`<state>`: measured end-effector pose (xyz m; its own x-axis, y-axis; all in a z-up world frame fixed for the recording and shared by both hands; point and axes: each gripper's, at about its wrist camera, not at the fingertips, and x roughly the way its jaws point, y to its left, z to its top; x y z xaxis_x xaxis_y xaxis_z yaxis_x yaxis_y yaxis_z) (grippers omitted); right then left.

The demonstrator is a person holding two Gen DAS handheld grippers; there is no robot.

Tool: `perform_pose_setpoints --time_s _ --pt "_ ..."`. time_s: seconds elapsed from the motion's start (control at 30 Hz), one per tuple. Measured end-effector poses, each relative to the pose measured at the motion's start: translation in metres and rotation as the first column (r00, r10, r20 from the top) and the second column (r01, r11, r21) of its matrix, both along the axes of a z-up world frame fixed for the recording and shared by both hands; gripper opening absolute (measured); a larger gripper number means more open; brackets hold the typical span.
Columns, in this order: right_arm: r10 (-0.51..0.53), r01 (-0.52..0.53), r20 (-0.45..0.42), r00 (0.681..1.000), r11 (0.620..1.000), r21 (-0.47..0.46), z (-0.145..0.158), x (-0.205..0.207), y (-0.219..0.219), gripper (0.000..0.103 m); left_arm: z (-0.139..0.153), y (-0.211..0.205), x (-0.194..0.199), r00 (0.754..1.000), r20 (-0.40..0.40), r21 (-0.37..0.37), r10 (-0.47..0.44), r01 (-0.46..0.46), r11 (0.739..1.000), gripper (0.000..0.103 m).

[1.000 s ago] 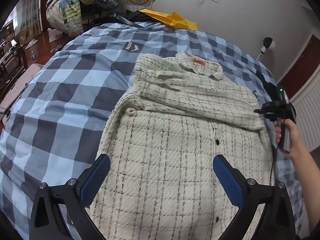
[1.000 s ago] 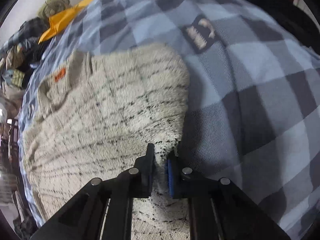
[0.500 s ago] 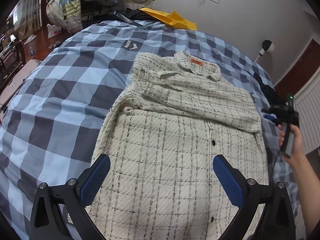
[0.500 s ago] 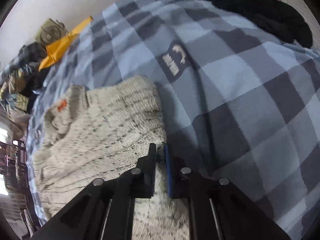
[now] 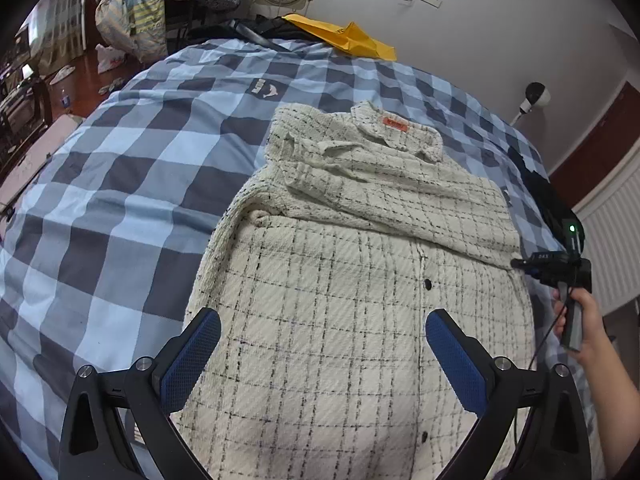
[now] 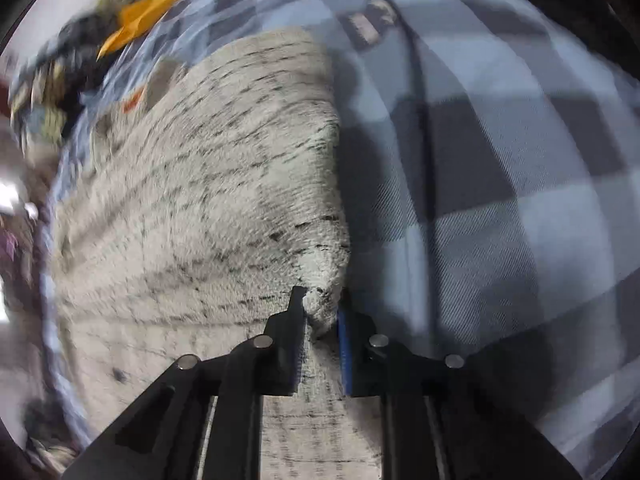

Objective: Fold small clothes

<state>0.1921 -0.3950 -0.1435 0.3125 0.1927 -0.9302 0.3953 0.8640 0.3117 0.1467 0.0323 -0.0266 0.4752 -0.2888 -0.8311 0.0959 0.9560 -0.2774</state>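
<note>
We find the cream, black-checked woven shirt (image 5: pixel 360 300) lying flat on the blue checked bedcover (image 5: pixel 120 200). The right gripper (image 6: pixel 320 312) is closing on its side edge; the left gripper (image 5: pixel 320 356) hovers open. We advise carrying that edge straight across, keeping the crease even.

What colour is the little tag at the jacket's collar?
Orange tag, clearest in the left wrist view.
</note>
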Motion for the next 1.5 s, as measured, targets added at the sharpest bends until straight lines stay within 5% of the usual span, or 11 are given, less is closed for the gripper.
perform_pose_setpoints --time_s 0.4,0.47,0.53,0.57,0.73,0.77,0.8,0.83,1.0,1.13,1.5 --pt "-0.034 0.041 0.042 0.999 0.985 -0.167 0.034 -0.033 -0.002 0.011 0.002 0.003 0.0 1.0 0.002 -0.018 0.009 -0.009 1.0 0.103" --pt "0.037 -0.026 0.041 0.998 0.973 -0.23 0.045 -0.039 0.013 0.028 0.002 0.004 0.0 1.0 -0.001 -0.025 0.012 -0.012 1.0 0.103" --pt "0.084 -0.073 0.024 0.996 0.954 -0.29 0.046 -0.046 0.027 0.078 0.002 0.004 0.0 1.0 -0.001 -0.024 0.013 -0.013 1.0 0.103" --pt "0.102 -0.09 0.026 0.994 0.947 -0.307 0.046 -0.049 0.032 0.08 0.002 0.004 0.0 1.0 0.0 -0.022 0.01 -0.01 1.0 0.103" --pt "0.134 -0.165 -0.106 0.985 0.911 -0.378 0.014 -0.045 0.034 0.077 0.001 0.005 -0.002 1.0 0.001 -0.008 0.009 -0.009 1.0 0.103" --pt "0.12 -0.16 -0.122 0.985 0.902 -0.401 0.007 -0.044 0.03 0.068 0.001 0.005 -0.001 1.0 -0.001 -0.012 0.011 -0.011 1.0 0.103" --pt "0.116 -0.156 -0.122 0.986 0.899 -0.408 0.005 -0.045 0.027 0.033 0.001 0.006 -0.001 1.0 -0.002 -0.014 0.014 -0.014 1.0 0.103" --pt "0.103 -0.137 -0.109 0.989 0.917 -0.375 0.003 -0.045 0.02 0.016 0.001 0.007 0.0 1.0 -0.003 -0.018 0.017 -0.017 1.0 0.103" --pt "-0.096 0.088 -0.045 0.994 0.984 -0.158 0.0 -0.06 -0.025 0.019 0.0 0.009 0.003 1.0 -0.018 -0.034 0.012 -0.012 0.999 0.103" --pt "-0.131 0.119 -0.067 0.989 0.978 -0.169 0.0 -0.072 -0.037 0.048 0.002 0.014 0.006 1.0 -0.012 -0.011 0.009 -0.01 1.0 0.103" --pt "-0.124 0.116 -0.082 0.989 0.989 -0.09 0.076 -0.19 -0.037 0.049 0.012 0.036 -0.011 0.999 0.048 0.197 0.013 -0.022 0.98 0.103"
